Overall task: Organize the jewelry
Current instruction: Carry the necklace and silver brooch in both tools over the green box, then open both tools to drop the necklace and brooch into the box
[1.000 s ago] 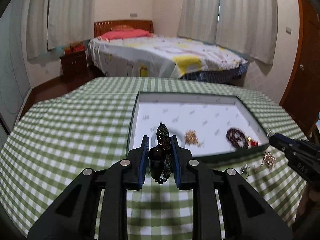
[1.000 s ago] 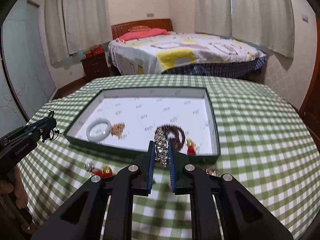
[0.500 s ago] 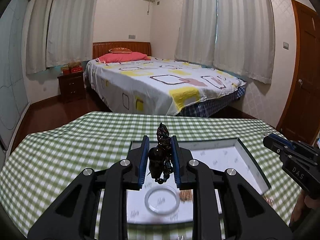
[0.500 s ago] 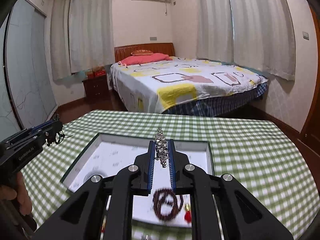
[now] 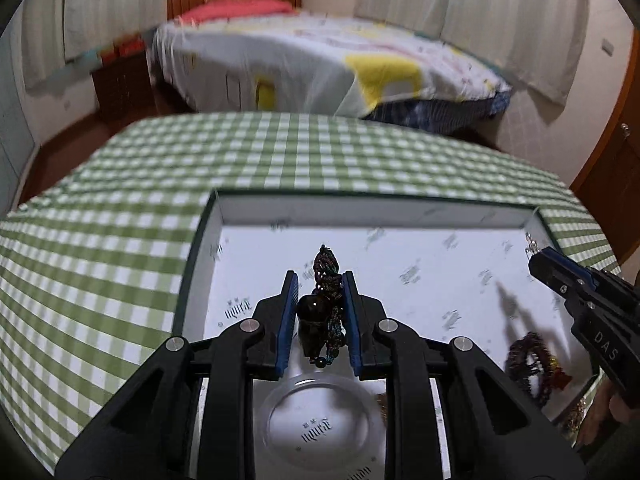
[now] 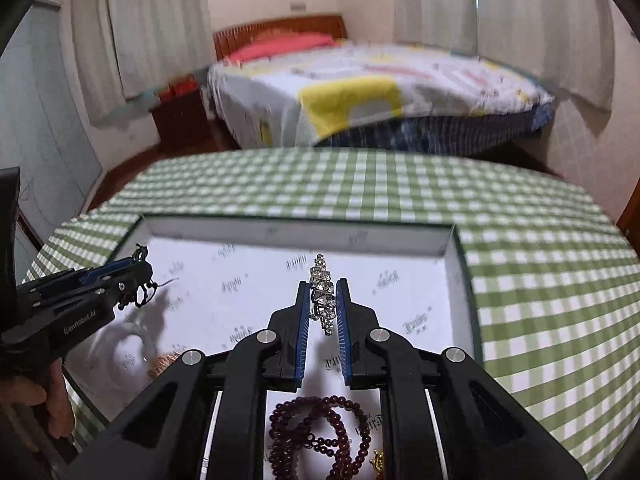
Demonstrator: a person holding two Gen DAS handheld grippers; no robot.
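Swung down over the white-lined box (image 5: 400, 216) since half a second ago; left tongs (image 5: 319, 312) clamped on dark beaded cord (image 5: 324, 280), right tongs (image 6: 323, 312) on rhinestone piece (image 6: 323, 296).

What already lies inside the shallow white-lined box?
Inside the white-lined box: a pale translucent bangle, dark red bead bracelet, and small gold-brown chain. The grippers' black frames cover its near part.
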